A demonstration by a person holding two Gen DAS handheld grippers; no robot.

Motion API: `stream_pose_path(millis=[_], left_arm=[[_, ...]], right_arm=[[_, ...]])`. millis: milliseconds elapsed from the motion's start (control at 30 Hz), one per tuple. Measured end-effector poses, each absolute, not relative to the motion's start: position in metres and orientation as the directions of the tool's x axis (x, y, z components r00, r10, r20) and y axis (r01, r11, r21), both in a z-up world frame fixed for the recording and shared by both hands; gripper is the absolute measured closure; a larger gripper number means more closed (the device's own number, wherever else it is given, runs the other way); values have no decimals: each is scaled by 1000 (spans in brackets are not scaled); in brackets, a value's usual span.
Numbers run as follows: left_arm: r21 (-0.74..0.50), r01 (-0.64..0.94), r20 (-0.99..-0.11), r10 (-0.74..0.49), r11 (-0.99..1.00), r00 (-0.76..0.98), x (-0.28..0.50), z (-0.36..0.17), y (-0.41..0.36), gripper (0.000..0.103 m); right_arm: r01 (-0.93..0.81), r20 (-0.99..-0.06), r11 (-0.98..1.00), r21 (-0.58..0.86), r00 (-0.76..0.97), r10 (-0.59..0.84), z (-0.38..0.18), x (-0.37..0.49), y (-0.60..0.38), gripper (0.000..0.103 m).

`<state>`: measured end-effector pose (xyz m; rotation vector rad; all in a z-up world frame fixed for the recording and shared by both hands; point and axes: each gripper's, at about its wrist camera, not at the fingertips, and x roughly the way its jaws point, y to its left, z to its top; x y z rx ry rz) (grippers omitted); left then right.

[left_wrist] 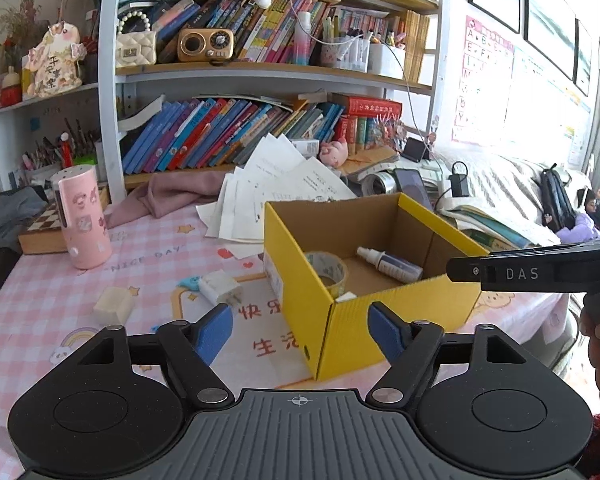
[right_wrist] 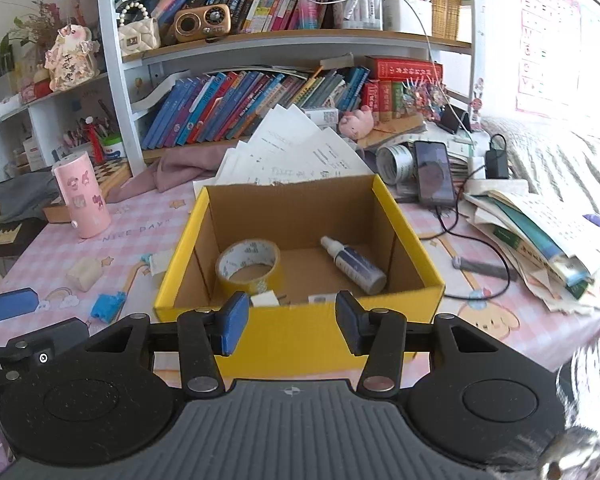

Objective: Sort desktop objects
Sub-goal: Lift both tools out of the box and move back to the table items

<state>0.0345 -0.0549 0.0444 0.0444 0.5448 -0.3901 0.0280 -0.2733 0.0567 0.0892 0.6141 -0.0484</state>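
Yellow cardboard box (right_wrist: pixel 300 332) on pink checkered desk (left_wrist: pixel 52 292), open top. Inside: round tape roll (right_wrist: pixel 249 265), small spray bottle (right_wrist: pixel 354 266) lying flat. Left of box: white plug (left_wrist: pixel 220 289), pale block (left_wrist: pixel 114 306). Left gripper (left_wrist: pixel 300 330) jaws wide, empty. Right gripper (right_wrist: pixel 291 322) jaws wide, empty, near box front.

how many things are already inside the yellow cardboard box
2 clearly: a yellowish roll of packing tape at the left of the yellow cardboard box, a white spray bottle lying at the right. Pale scraps near the front wall may hide more.
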Motion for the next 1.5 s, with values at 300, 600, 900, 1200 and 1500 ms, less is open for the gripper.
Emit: stream_pose_path(millis=[300, 600, 900, 1200, 1500], left_arm=[[-59, 372, -554, -340, 926, 760, 18, 35, -23, 21], [-65, 312, -622, -283, 948, 730, 7, 17, 10, 21], [-78, 238, -654, -230, 968, 720, -4, 8, 35, 21], [-76, 138, -651, -154, 987, 744, -10, 10, 63, 21], [-82, 94, -653, -125, 992, 747, -5, 11, 80, 20]], right_arm=[[101, -611, 992, 77, 791, -33, 42, 1, -242, 52], [61, -679, 994, 96, 734, 20, 23, -5, -207, 48], [-72, -730, 993, 89, 674, 115, 12, -4, -171, 40], [-183, -734, 980, 83, 654, 184, 11, 4, -137, 39], [-253, -706, 965, 64, 672, 223, 22, 15, -116, 38]])
